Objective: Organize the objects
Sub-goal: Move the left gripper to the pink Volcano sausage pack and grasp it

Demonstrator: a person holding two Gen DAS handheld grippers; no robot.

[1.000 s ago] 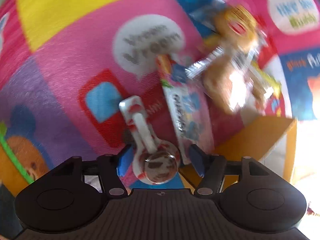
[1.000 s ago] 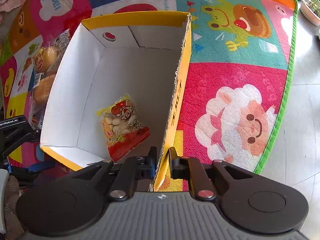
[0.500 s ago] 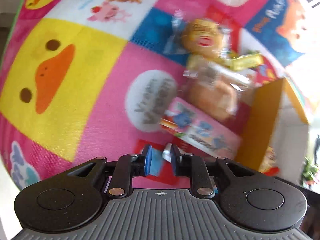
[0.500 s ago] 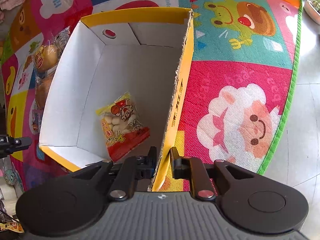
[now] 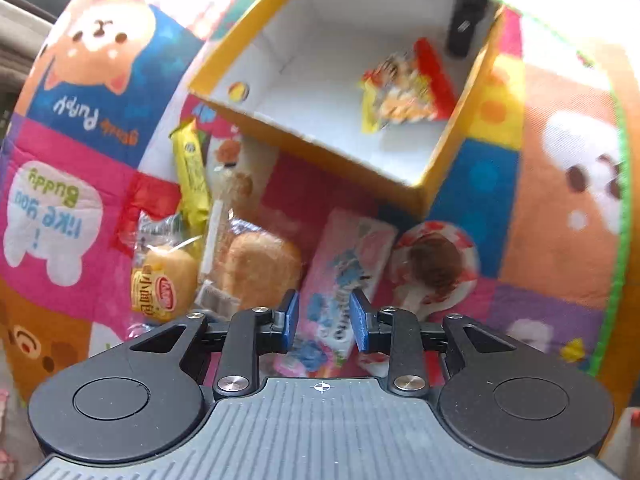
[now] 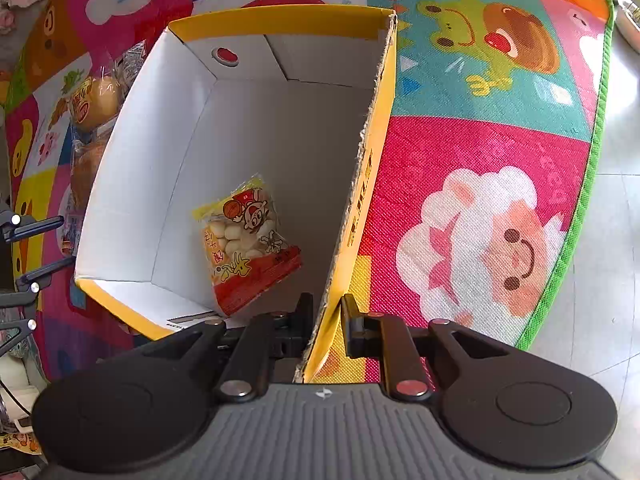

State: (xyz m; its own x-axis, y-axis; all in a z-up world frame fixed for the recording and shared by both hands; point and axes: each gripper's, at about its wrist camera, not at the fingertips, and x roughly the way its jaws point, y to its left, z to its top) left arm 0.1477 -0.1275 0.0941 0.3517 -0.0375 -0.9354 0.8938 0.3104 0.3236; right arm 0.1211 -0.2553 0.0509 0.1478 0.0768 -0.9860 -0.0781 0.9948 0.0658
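Note:
A yellow cardboard box [image 5: 316,148] with a white inside [image 6: 256,128] stands on the play mat. A yellow and red snack bag [image 6: 246,244] lies in it, also in the left wrist view [image 5: 404,92]. My right gripper [image 6: 326,316] is shut on the box's right wall [image 6: 372,152]. My left gripper [image 5: 324,316] is open and empty, its blue pads [image 5: 291,316] either side of a pink and white snack packet [image 5: 348,276] on the mat. A red and white wrapped round snack [image 5: 434,264] lies right of it.
Left of the pink packet lie a wrapped bread roll [image 5: 260,268], a small wrapped bun [image 5: 164,280] and a yellow bar [image 5: 192,176]. The mat's green edge [image 5: 622,208] runs at the right, with bare floor [image 6: 616,240] beyond it.
My left gripper let go of the red and white round snack, opened, and swung round toward the box; it now hangs over the pink packet. The right gripper kept its hold on the box wall.

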